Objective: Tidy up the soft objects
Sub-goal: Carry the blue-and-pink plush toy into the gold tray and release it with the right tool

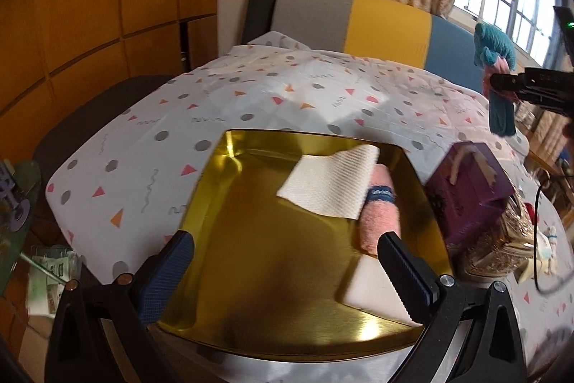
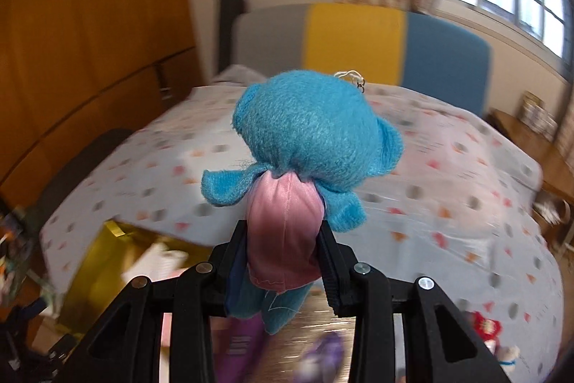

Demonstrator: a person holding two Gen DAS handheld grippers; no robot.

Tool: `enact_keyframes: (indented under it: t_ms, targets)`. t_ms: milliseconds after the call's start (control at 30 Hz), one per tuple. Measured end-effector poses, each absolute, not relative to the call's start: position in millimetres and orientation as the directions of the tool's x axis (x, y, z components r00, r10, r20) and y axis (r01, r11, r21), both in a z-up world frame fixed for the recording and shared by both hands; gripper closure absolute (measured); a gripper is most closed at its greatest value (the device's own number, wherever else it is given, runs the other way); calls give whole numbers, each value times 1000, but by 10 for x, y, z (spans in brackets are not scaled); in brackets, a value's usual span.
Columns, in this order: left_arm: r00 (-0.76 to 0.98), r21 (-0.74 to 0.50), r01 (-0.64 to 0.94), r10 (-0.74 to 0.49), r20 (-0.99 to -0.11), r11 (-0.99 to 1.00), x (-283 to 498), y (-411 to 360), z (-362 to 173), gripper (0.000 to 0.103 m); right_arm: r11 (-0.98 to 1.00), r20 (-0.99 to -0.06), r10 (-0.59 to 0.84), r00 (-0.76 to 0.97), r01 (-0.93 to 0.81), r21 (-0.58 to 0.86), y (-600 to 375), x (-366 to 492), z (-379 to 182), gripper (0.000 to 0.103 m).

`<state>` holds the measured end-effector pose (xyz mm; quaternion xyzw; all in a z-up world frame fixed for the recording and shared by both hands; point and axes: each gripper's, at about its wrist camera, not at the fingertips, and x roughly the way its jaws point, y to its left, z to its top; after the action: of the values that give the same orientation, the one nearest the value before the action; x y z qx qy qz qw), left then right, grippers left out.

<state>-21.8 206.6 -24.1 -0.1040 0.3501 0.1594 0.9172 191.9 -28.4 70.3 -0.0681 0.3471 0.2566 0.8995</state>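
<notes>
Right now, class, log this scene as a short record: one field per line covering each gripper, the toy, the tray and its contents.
left gripper: open, empty, over the gold tray
right gripper: shut on the blue plush toy, held in the air
toy clothing: pink
tray contents: white cloth, pink rolled towel
beside tray: purple box

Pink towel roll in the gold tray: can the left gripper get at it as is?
Probably yes. The left gripper is open and empty over the gold tray, with the pink towel roll just ahead of its right finger. A white cloth overlaps the roll's far left edge; the near end looks exposed.
</notes>
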Motion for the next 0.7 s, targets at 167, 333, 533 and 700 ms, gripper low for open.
enact_keyframes:
  t_ms: [167,333,533,700]
  targets:
    - [699,-82,-420,265,-664,904,-302,2269,-195,0,756,-671,525,523,-649,86,244,1514,586,67]
    - [698,-89,-454,291,-654,887,-392,2398,-160,0,682,-731,552,402,-722,117,661,1142,260,67]
    - [695,-88,-454,291,-658,886,-417,2410,-172,0,674,-816,505,282,-719,168,963,934,-314,67]
    - [693,-87,-447,282,-664,890,-401,2393,-186,0,698,-853,456,252,-696,168,1038,882,-626,65]
